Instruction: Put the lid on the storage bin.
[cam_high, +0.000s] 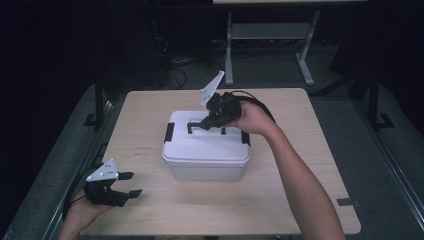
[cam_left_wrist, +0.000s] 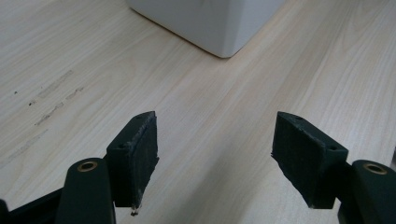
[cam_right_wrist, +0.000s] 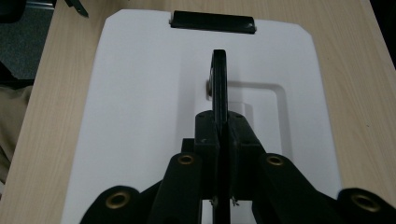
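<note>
White lidded box (cam_high: 206, 150) sits mid-table (cam_high: 300, 150), its black carry handle (cam_right_wrist: 219, 79) raised upright and pinched between the closed jaws of the right gripper (cam_right_wrist: 223, 133). Judging from this, the step is a lift or lid pull: a straight, steady upward draw would keep the thin handle from twisting out. Both black latches (cam_high: 169, 132) look down. The left gripper (cam_left_wrist: 215, 154) hovers gaping near the table's front-left corner, free to brace the box.

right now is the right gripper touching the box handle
Touching. In the right gripper view the right gripper has its jaws shut on the black handle, which stands upright between the pads above the white box lid.
</note>
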